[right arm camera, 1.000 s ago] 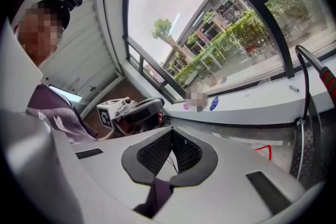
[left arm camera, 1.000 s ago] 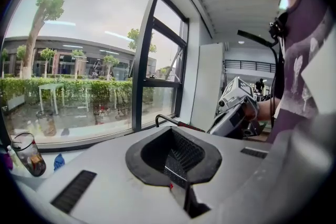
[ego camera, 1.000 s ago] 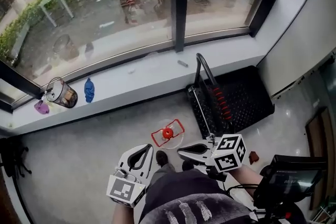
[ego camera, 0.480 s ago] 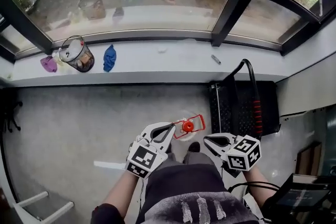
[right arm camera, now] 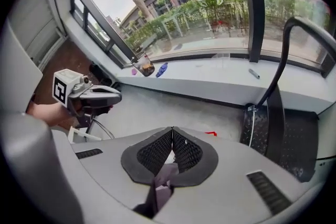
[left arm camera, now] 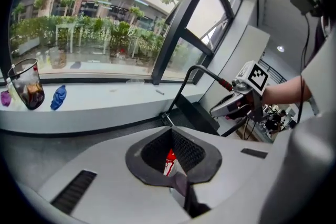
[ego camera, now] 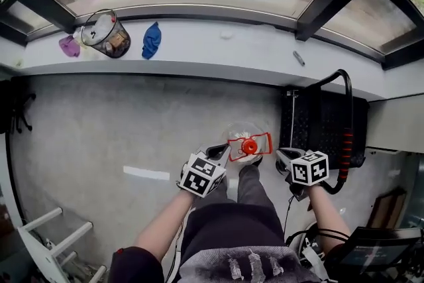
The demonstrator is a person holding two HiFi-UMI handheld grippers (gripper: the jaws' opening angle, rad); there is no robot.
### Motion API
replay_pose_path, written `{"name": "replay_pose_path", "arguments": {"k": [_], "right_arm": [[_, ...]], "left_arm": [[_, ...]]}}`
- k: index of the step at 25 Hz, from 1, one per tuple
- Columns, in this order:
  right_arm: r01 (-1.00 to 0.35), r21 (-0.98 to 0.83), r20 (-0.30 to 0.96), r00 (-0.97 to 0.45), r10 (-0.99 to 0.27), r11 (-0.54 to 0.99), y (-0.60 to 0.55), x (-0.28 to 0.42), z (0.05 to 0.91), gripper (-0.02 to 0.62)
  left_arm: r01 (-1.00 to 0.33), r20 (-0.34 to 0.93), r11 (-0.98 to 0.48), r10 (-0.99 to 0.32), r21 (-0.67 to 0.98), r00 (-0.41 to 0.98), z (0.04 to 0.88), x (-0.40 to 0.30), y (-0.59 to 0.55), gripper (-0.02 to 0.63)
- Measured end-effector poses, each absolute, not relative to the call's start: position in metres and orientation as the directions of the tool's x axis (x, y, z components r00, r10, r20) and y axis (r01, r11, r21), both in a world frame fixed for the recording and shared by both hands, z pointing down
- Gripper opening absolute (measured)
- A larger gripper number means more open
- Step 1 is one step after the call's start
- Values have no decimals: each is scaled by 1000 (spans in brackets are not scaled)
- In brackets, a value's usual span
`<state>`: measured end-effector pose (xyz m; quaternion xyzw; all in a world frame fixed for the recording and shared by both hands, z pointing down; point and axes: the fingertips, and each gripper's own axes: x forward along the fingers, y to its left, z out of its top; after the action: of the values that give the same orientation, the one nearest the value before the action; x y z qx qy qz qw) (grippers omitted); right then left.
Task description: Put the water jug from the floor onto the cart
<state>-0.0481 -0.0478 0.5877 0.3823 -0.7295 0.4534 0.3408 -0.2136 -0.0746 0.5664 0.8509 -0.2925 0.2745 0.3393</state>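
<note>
The water jug (ego camera: 246, 142) stands on the grey floor just ahead of the person's feet; it is clear, with a red cap and a red handle frame. My left gripper (ego camera: 223, 151) is shut and empty, close to the jug's left side. My right gripper (ego camera: 281, 156) is shut and empty a little to the jug's right. In the left gripper view a red bit of the jug (left arm camera: 169, 161) shows behind the closed jaws. The black cart (ego camera: 320, 121) lies right of the jug against the sill, its handle (ego camera: 343, 142) with a red grip.
On the white window sill (ego camera: 218, 53) sit a glass jar (ego camera: 106, 34), a blue cloth (ego camera: 152, 40), a purple item (ego camera: 68, 45) and a small dark stick (ego camera: 299, 58). A white frame (ego camera: 54, 243) stands at the bottom left. A black screen (ego camera: 371, 248) is at the lower right.
Both grippers have dropped from near the waist to either side of the jug, still shut. The head view has tilted down, so the jug sits between them.
</note>
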Motion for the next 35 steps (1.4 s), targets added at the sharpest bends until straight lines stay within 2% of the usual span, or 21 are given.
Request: {"name": "replay_pose_path", "arguments": {"k": [1, 5, 6, 7, 8, 10, 18, 26, 31, 33, 34, 35], "right_arm": [[-867, -406, 850, -475, -230, 290, -51, -43, 603, -2], [-867, -403, 879, -456, -142, 293, -59, -25, 662, 108], [-866, -401, 885, -450, -119, 298, -58, -21, 674, 132], [-865, -400, 891, -445, -93, 303, -57, -18, 686, 162], [-864, -399, 896, -438, -68, 307, -56, -15, 698, 179], [-865, -388, 907, -419, -32, 318, -60, -9, 720, 208], [-890, -344, 936, -351, 32, 301, -63, 16, 790, 233], [-875, -405, 914, -385, 127, 264, -43, 13, 844, 239], [-889, -388, 916, -343, 209, 244, -25, 12, 873, 238], [-889, -377, 915, -314, 252, 259, -18, 12, 881, 235], [-886, -379, 913, -312, 262, 266, -14, 9, 882, 172], [-886, -381, 913, -315, 258, 266, -12, 7, 881, 79]], "left_arm": [[-709, 689, -575, -316, 407, 652, 581, -213, -77, -9], [-785, 770, -461, -283, 414, 572, 644, -205, -80, -9], [-787, 776, -423, -251, 450, 579, 658, -200, -76, 54], [-786, 780, -383, -217, 485, 587, 670, -196, -72, 223], [-788, 786, -348, -188, 508, 589, 682, -194, -69, 311], [-803, 810, -310, -143, 510, 569, 706, -195, -65, 346], [-859, 877, -216, -24, 463, 479, 783, -206, -50, 345], [-874, 888, -158, 109, 460, 447, 851, -193, -18, 339], [-884, 896, -158, 139, 440, 421, 870, -188, -3, 239], [-875, 888, -158, 131, 458, 441, 874, -182, -5, 165], [-866, 879, -159, 137, 474, 456, 876, -178, -2, 106], [-857, 871, -162, 148, 488, 468, 877, -174, 2, 71]]}}
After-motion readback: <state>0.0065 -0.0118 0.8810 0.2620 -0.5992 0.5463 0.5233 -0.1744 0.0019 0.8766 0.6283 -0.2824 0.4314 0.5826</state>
